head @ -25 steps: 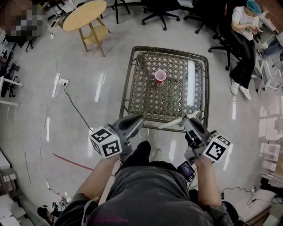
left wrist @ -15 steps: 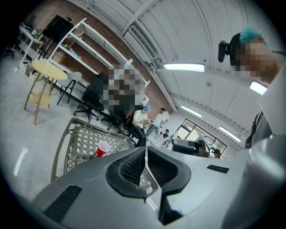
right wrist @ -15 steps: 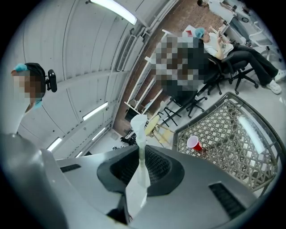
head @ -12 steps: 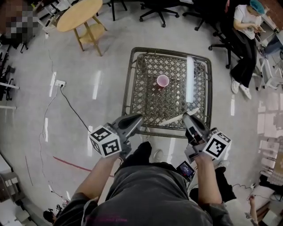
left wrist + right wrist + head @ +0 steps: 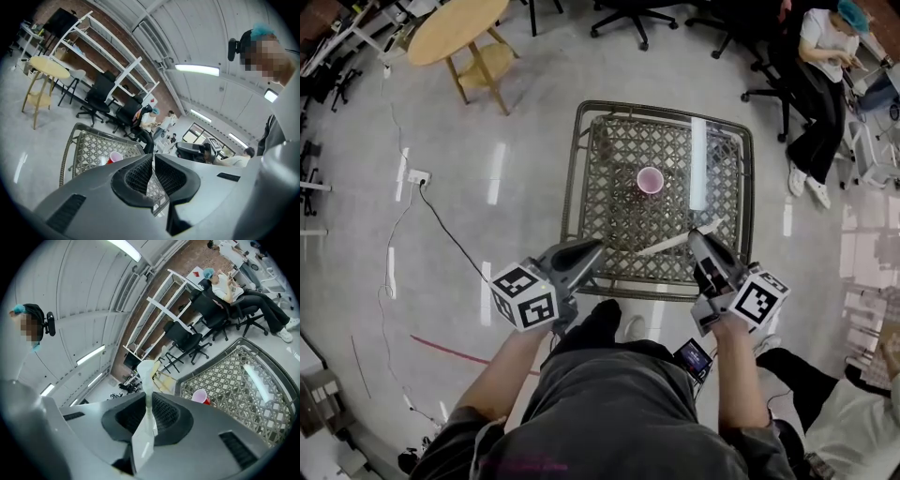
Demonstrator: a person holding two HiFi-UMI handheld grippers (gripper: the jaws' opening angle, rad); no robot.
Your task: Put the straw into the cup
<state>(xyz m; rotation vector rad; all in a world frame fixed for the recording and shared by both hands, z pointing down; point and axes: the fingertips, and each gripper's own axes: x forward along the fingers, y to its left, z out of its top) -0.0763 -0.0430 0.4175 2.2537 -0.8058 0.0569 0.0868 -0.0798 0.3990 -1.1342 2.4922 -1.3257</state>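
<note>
A pink cup (image 5: pixel 650 180) stands upright near the middle of the woven lattice table (image 5: pixel 574 178). My right gripper (image 5: pixel 696 238) hovers over the table's near edge, shut on a white paper-wrapped straw (image 5: pixel 661 247) that lies crosswise, sticking out to the left and right of the jaws. In the right gripper view the straw (image 5: pixel 147 380) rises from between the shut jaws of the right gripper (image 5: pixel 149 411), with the cup (image 5: pixel 200 396) beyond. My left gripper (image 5: pixel 594 249) is at the table's near-left edge, shut and empty. The left gripper view shows the left gripper (image 5: pixel 152 171) and the cup (image 5: pixel 114 158) ahead.
A round wooden table (image 5: pixel 455 33) stands at the far left. Office chairs (image 5: pixel 619 14) line the back. A seated person (image 5: pixel 820 66) is at the far right, another at the lower right corner. A power strip with cable (image 5: pixel 417 176) lies on the floor left.
Both grippers and the view have moved forward towards the table, so the cup sits closer. The right gripper still holds the straw, now over the table's near edge.
</note>
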